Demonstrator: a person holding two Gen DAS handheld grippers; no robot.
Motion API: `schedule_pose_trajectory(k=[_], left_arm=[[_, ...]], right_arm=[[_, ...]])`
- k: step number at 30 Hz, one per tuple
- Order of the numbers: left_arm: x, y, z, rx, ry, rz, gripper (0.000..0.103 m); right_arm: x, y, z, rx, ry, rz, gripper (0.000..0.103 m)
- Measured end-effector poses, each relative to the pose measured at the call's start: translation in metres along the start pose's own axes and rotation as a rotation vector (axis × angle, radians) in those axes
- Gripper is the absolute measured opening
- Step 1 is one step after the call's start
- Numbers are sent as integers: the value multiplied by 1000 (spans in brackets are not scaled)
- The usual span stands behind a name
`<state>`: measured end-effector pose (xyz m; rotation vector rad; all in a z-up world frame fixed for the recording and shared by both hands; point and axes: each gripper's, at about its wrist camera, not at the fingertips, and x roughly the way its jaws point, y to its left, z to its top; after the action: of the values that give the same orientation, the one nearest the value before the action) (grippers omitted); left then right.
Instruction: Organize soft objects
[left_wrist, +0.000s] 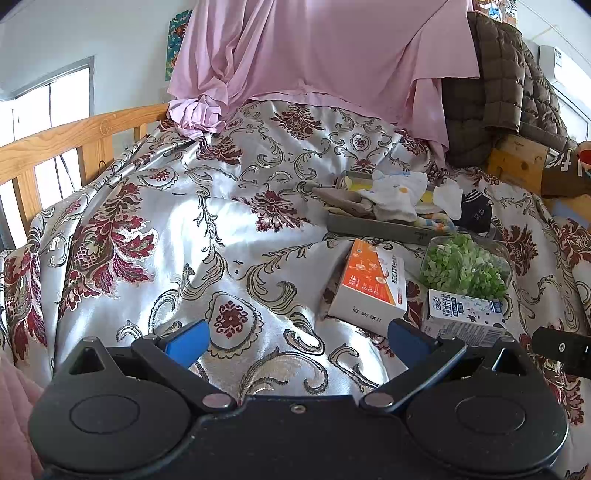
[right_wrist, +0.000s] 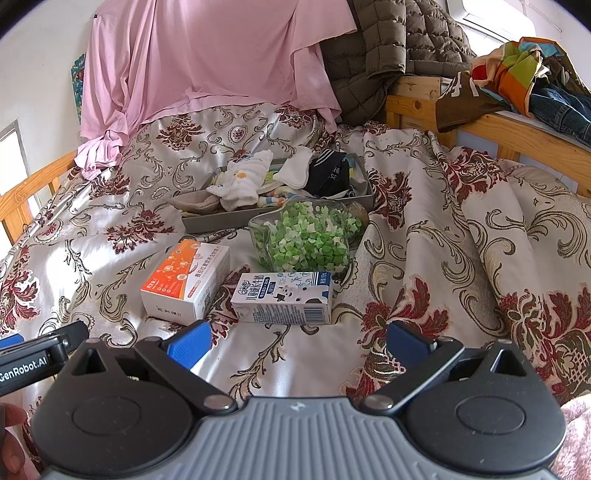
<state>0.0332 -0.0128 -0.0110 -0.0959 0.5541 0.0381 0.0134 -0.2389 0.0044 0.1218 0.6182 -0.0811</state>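
Your left gripper (left_wrist: 297, 341) hangs low over the bedspread (left_wrist: 221, 229) w/ both blue pads (left_wrist: 188, 341) spread wide, nothing between them. Your right gripper (right_wrist: 299, 341) sits the same way: jaws wide, empty, over the same floral satin cover. The two tools are just beside each other; a corner of each shows at the edge of the other's view.

Landmark is the gray tray (right_wrist: 221, 223), lying on the bedspread ahead of both grippers. The soft items are all in it, piled: 1 white baby garment w/ an orange dot (right_wrist: 242, 177) on top toward the tray's left half, 1 plain white sock (right_wrist: 295, 171) beside it at center, 1 black sock w/ white stripes (right_wrist: 330, 170) at the tray's right end, 1 striped pastel piece (right_wrist: 271, 201) under the white ones, and 1 beige cloth (right_wrist: 201, 205) at the near-left corner. More may lie underneath; can't tell.

Nearer to you than the tray: 1 clear bag of green and white bits (right_wrist: 308, 240), touching the tray's front wall. Nearer still, 2 cartons side by side, not touching the tray: 1 orange-and-white box (right_wrist: 184, 280) to the left, 1 small milk carton (right_wrist: 284, 297) to the right, lying on its side closest to your right gripper.

Behind the tray, 1 pink sheet (right_wrist: 207, 55) drapes down; right of that, 1 brown quilted jacket (right_wrist: 388, 48) hangs over the wooden bed rail (right_wrist: 517, 136).
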Motion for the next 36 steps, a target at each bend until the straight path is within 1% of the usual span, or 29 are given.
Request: schedule_pose_trajectory(k=[14, 19, 23, 25, 36], left_arm=[[0, -1, 0, 3, 3, 0, 102], [0, 2, 1, 32, 17, 17, 102], [0, 2, 1, 34, 26, 17, 102], [-1, 5, 1, 32, 22, 18, 102], [-2, -3, 1, 59, 17, 14, 102]], right_arm=[[0, 0, 0, 1, 1, 0, 103], [0, 0, 0, 0, 1, 0, 103], [0, 0, 0, 1, 2, 0, 103], [0, 0, 0, 0, 1, 0, 103], [0, 0, 1, 0, 2, 0, 103]])
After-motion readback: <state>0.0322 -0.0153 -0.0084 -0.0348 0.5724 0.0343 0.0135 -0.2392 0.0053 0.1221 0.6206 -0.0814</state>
